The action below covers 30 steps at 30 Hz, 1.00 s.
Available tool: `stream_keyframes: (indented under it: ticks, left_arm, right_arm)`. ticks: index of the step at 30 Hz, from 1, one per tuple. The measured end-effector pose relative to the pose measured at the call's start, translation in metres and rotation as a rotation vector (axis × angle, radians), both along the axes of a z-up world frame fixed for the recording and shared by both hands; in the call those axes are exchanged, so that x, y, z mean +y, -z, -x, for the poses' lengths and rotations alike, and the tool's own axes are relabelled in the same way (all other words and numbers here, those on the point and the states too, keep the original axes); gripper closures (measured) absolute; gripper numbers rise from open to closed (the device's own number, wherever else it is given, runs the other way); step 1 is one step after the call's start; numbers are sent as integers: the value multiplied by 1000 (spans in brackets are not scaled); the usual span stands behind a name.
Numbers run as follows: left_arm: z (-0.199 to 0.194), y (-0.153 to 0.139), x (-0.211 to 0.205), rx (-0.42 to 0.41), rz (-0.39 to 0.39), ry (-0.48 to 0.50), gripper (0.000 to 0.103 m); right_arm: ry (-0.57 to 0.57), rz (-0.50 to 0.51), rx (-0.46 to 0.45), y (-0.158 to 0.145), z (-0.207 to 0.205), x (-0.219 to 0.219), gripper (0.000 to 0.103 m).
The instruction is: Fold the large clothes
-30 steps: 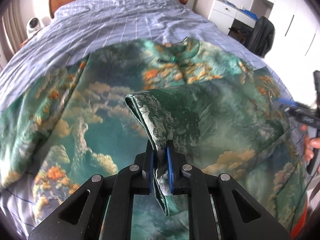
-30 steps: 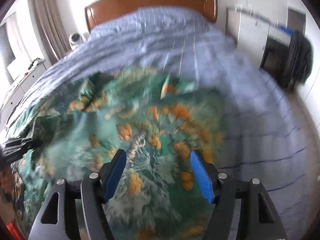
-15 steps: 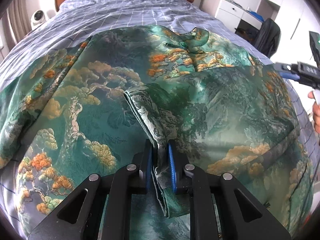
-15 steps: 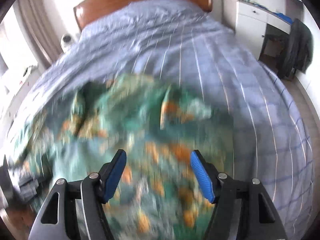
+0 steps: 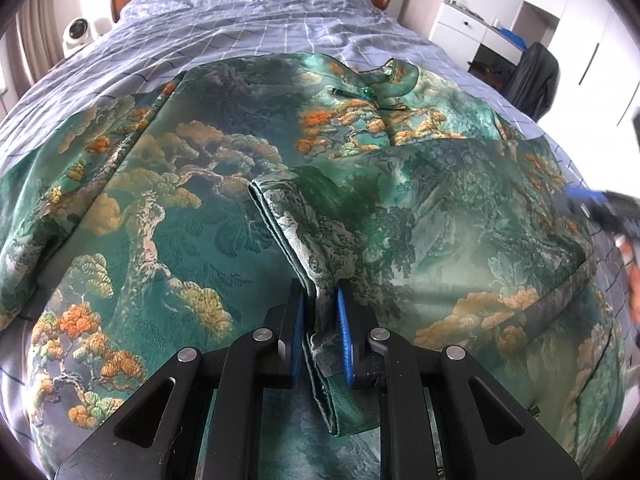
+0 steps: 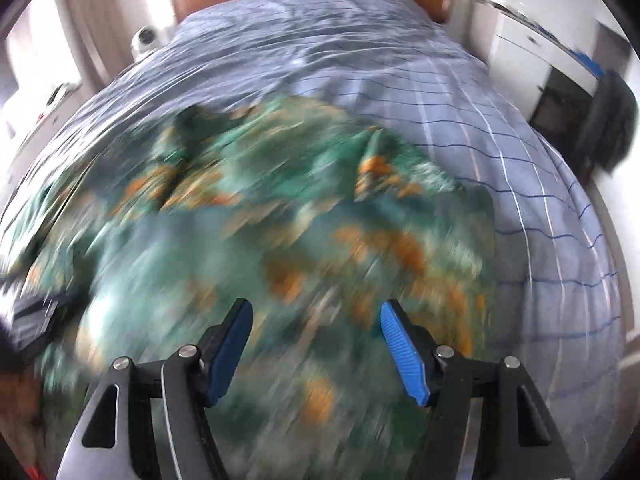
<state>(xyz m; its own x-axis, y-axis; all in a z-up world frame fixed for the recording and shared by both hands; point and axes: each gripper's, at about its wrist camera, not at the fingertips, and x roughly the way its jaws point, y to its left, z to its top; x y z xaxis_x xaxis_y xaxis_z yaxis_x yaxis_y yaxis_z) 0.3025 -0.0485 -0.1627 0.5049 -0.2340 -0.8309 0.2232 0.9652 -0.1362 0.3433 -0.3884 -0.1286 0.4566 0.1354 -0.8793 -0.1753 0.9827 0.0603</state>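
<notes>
Left wrist view: the left gripper [image 5: 320, 320] is clamped on a bunched, doubled edge of the robe [image 5: 192, 216], the fabric ridge running straight up from between the jaws and then off ahead-left. The rest of the robe is spread over the bed [image 5: 248, 12], collar [image 5: 390, 80] far ahead and a bit right of the jaws. A flap is already laid over on the right side, and the right gripper [image 5: 600, 208] shows as a blur at the far right edge

Right wrist view: super blurry, so it's clearly swinging. The right gripper [image 6: 316, 344] has its jaws spread wide with nothing between them, robe [image 6: 280, 240] right under and ahead, bare sheet off to the right of the jaws

If I were doing this fold, I'd keep the left pinch firm (that satin-looking stuff probably slips), lift just enough to clear the layer below, carry the edge across, and lay it flat before letting go. I'd bring the free gripper down on the matching edge so the fold line stays straight instead of dragging one corner
</notes>
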Motion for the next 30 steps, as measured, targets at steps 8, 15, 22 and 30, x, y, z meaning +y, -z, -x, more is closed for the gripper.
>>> stream_keyframes:
  ticks: [8, 15, 22, 30]
  left_arm:
    - [3, -4, -3, -10, -25, -8, 81]
    - [33, -29, 7, -75, -63, -43, 11]
    - [85, -43, 18, -93, -141, -74, 3]
    - [132, -38, 35, -49, -219, -95, 3]
  right_arm:
    - [-18, 70, 30, 46, 13, 23, 34]
    - [0, 98, -86, 7, 61, 25, 32]
    - [90, 101, -250, -44, 141, 19, 22]
    - [94, 136, -341, -58, 209, 29, 22]
